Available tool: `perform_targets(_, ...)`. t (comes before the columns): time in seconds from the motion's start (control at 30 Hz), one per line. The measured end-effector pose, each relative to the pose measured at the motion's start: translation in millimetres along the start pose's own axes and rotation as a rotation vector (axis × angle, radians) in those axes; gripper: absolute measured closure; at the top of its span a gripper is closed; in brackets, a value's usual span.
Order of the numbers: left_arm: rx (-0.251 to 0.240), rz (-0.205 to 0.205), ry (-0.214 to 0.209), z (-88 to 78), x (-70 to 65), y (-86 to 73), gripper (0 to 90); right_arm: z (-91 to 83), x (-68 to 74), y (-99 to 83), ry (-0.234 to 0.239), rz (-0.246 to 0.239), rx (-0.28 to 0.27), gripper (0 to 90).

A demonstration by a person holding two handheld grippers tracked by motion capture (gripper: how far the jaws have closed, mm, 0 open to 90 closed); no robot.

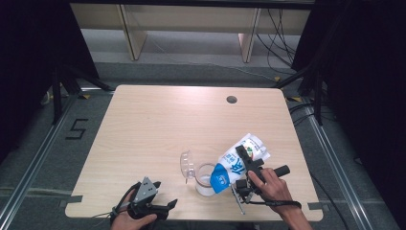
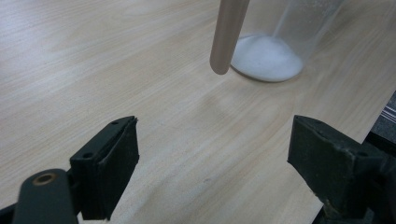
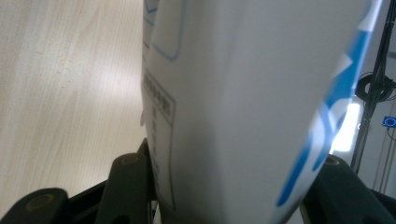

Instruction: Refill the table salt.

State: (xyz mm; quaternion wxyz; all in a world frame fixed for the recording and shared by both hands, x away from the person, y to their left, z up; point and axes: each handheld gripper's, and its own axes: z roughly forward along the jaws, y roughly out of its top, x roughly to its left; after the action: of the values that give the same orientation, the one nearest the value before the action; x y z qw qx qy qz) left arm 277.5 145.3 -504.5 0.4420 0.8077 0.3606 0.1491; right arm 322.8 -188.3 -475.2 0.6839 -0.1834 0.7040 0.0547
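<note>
A white and blue bag point(image 1: 251, 144) lies tilted, its blue end point(image 1: 220, 177) down over the mouth of a clear cup point(image 1: 206, 184) near the table's front edge. My right gripper point(image 1: 249, 163) is shut on the bag's middle. In the right gripper view the bag point(image 3: 243, 93) stands close between the two jaws, both pressed on it. The cup point(image 2: 289, 42) has white powder point(image 2: 266, 58) at its bottom. My left gripper point(image 1: 163, 206) rests at the front left of the table, open with nothing between its jaws point(image 2: 212, 158).
A clear scoop-like piece point(image 1: 186, 165) stands just left of the cup; a beige rod point(image 2: 227, 35) hangs in front of the cup in the left gripper view. The wooden table point(image 1: 158, 120) has a cable hole point(image 1: 231, 99) at the back right. Floor rails flank it.
</note>
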Motion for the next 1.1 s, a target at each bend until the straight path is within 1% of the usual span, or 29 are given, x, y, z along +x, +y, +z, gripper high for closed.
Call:
perform_targets(0.03,-0.003,-0.004,-0.002,0.2,-0.3,0.0,15.8,0.0,0.1,0.1,0.0,0.0,-0.001,52.8)
perform_targets(0.1,0.016,0.016,0.008,-0.7,1.5,0.2,15.8,0.0,0.5,0.1,0.012,-0.001,0.003,53.0)
perform_targets(0.13,0.001,-0.002,0.0,-0.1,-0.1,0.0,15.8,-0.6,1.6,0.1,0.017,0.01,0.012,53.0)
perform_targets(0.17,-0.004,-0.005,0.0,0.2,-0.3,0.0,15.8,-0.4,1.5,0.1,0.016,0.008,0.01,53.0)
perform_targets(0.33,0.004,0.001,0.008,-0.5,-0.3,0.2,15.8,-0.7,1.2,0.1,0.015,0.006,0.012,53.1)
perform_targets(0.37,0.004,0.001,0.007,-0.6,-0.3,0.2,15.8,-0.3,-0.9,0.5,0.006,-0.022,0.003,53.1)
perform_targets(0.4,0.004,0.001,0.008,-0.5,-0.3,0.2,15.8,0.0,-0.2,0.4,0.004,-0.014,0.001,53.1)
perform_targets(0.43,0.004,0.0,0.008,-0.5,-0.4,0.2,15.8,-1.0,2.0,0.4,0.016,0.009,0.018,53.2)
perform_targets(0.47,0.004,0.001,0.008,-0.6,-0.3,0.2,15.8,-1.2,2.6,0.4,0.015,0.013,0.021,53.2)
perform_targets(0.5,0.004,-0.001,0.008,-0.6,-0.4,0.2,15.8,-1.2,1.2,0.6,0.009,-0.005,0.018,53.2)
perform_targets(0.53,0.003,-0.001,0.008,-0.5,-0.4,0.2,15.8,-1.2,1.4,0.6,0.009,-0.004,0.018,53.2)
perform_targets(0.57,0.003,-0.001,0.008,-0.6,-0.4,0.2,15.8,-1.3,2.7,0.5,0.015,0.012,0.022,53.2)
perform_targets(0.6,0.004,-0.001,0.008,-0.6,-0.3,0.2,15.8,-0.8,1.9,0.5,0.007,0.005,0.016,53.2)
perform_targets(0.63,0.003,-0.001,0.007,-0.7,-0.3,0.2,15.8,-0.2,-0.5,0.7,-0.004,-0.024,0.005,53.3)
perform_targets(0.67,0.0,-0.002,0.002,-0.3,-0.1,0.0,15.8,0.1,-1.8,0.8,-0.014,-0.038,-0.005,53.4)
perform_targets(0.7,0.003,-0.001,0.008,-0.6,-0.3,0.2,15.8,0.1,-1.8,0.8,-0.014,-0.038,-0.005,53.4)
perform_targets(0.73,-0.001,-0.002,0.001,-0.2,0.0,0.0,15.8,0.0,0.4,0.5,-0.003,-0.016,0.003,53.4)
perform_targets(0.83,0.003,-0.002,0.008,-0.5,-0.3,0.2,15.8,-0.1,0.4,0.6,-0.003,-0.017,0.003,53.5)
perform_targets(0.87,0.0,-0.002,0.006,-0.3,-0.3,0.0,15.8,-1.0,1.9,0.6,0.006,0.001,0.02,53.6)
perform_targets(0.97,0.005,0.003,0.01,-0.5,0.3,0.1,15.8,-0.8,1.6,0.5,0.005,-0.005,0.02,53.9)
perform_targets(1.03,0.0,-0.001,0.002,-0.2,0.2,0.0,15.8,-0.1,0.7,0.5,-0.003,-0.022,0.01,54.0)
perform_targets(1.07,0.009,0.008,0.01,-0.5,0.9,0.1,15.8,-0.6,1.5,0.0,0.008,-0.017,0.022,54.0)
perform_targets(1.1,0.015,0.015,0.014,-1.0,1.2,0.2,15.8,-0.6,1.4,0.0,0.007,-0.019,0.021,54.0)
